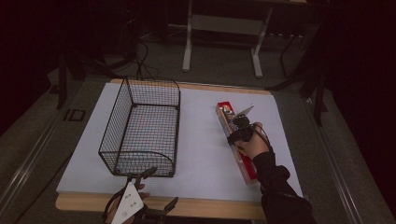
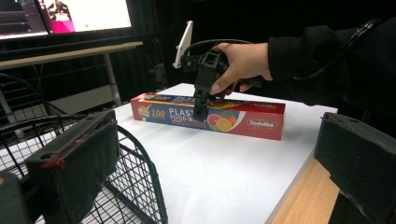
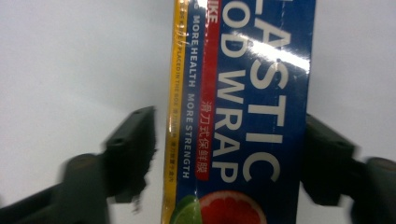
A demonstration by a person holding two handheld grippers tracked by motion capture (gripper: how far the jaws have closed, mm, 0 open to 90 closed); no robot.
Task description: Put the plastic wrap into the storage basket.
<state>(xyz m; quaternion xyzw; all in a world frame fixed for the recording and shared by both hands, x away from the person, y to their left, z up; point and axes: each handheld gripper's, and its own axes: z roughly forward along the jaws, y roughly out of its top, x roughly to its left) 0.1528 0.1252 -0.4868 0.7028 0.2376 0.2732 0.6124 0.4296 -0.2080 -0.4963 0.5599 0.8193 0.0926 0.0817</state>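
1. The plastic wrap box point(image 3: 243, 112) lies flat on the white table cover point(image 1: 205, 154), directly under my right gripper point(image 3: 229, 154). My jaws are spread and straddle its narrow width, one on each long side. The right one looks at or very near the box's edge; a sliver of cover shows beside the left one. I judge this is lined up for a pinch across the short dimension, not yet closed.
2. My left gripper point(image 1: 154, 186) hangs at the near table edge, jaws wide apart and empty, just in front of the wire basket point(image 1: 142, 126), keeping out of the way.
3. The box has bare cover on both long sides, so there's room to lift.
4. Beyond my left gripper the basket stands open-topped, well left of the box, with open cover between.
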